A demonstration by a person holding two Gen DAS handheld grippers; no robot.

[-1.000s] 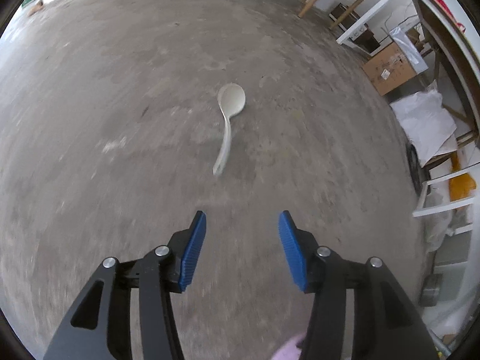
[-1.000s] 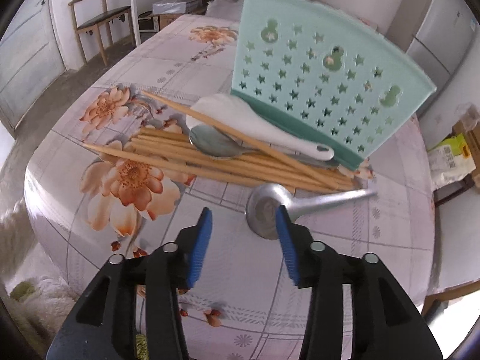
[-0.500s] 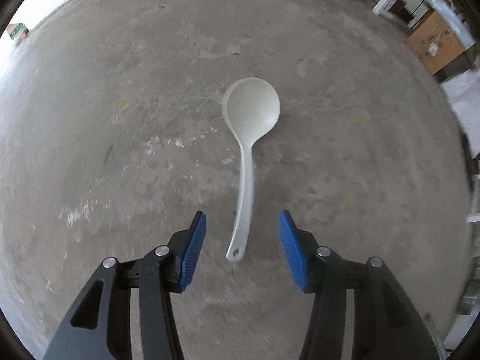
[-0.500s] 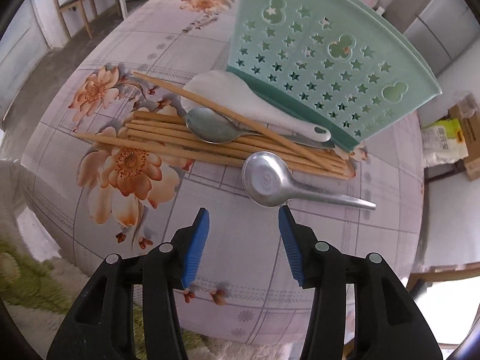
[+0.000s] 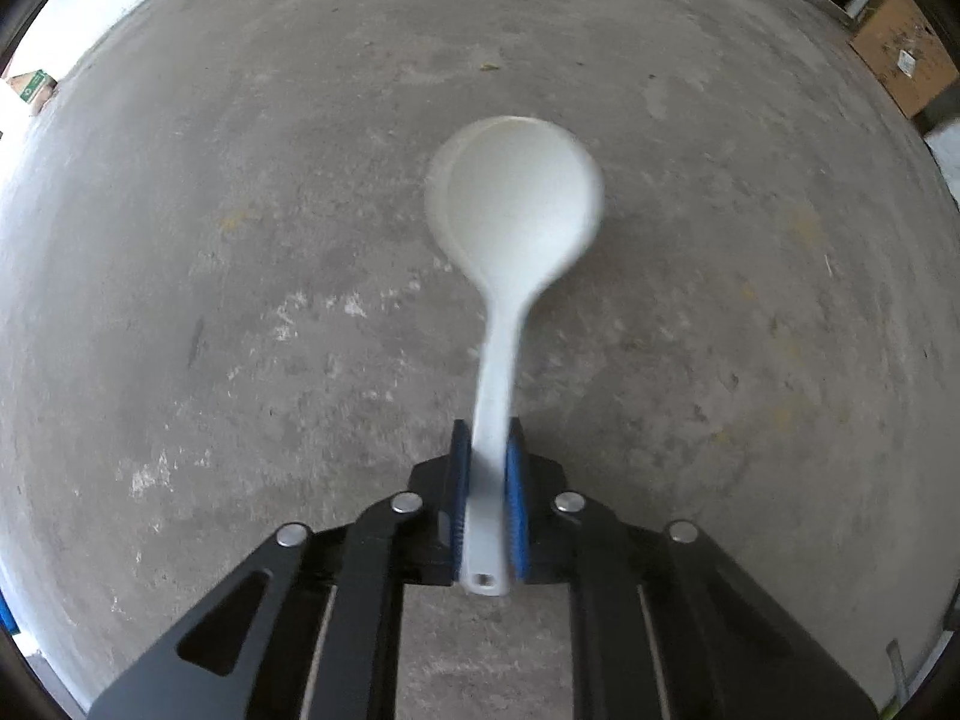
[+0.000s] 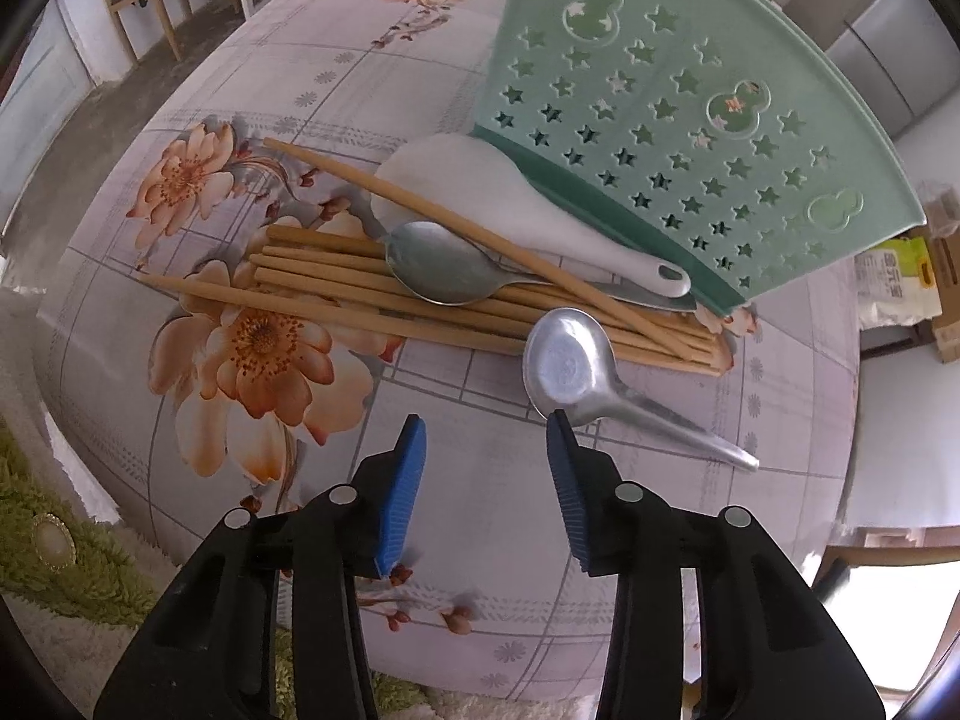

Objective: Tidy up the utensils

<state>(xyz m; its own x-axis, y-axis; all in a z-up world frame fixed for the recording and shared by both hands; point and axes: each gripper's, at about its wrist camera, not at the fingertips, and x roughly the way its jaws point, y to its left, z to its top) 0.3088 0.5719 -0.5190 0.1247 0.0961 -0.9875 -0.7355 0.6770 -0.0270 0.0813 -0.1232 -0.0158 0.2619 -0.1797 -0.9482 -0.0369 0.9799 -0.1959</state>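
a white plastic ladle [image 5: 513,252] is sitting clamped by its handle, bowl pointing away over concrete. wooden chopsticks [image 6: 384,300], two metal spoons [image 6: 567,369] and a white rice paddle [image 6: 480,192] are lying piled beside a tilted mint-green holder [image 6: 678,120].

Both handheld tools were built alike. The left gripper [image 5: 487,438] showed matte black linkage arms, each with a triangular cut-out near its base, joined by round silver rivet heads, two on either side. Its fingers [image 5: 459,480] wore bright blue pads ribbed with fine horizontal grooves. The right gripper [image 6: 486,432] carried the same black angular frame, silver pivot pins and slim slots along the inner bars, and its blue ribbed pads [image 6: 403,495] tapered to blunt tips. No cables or printed markings were visible on either.
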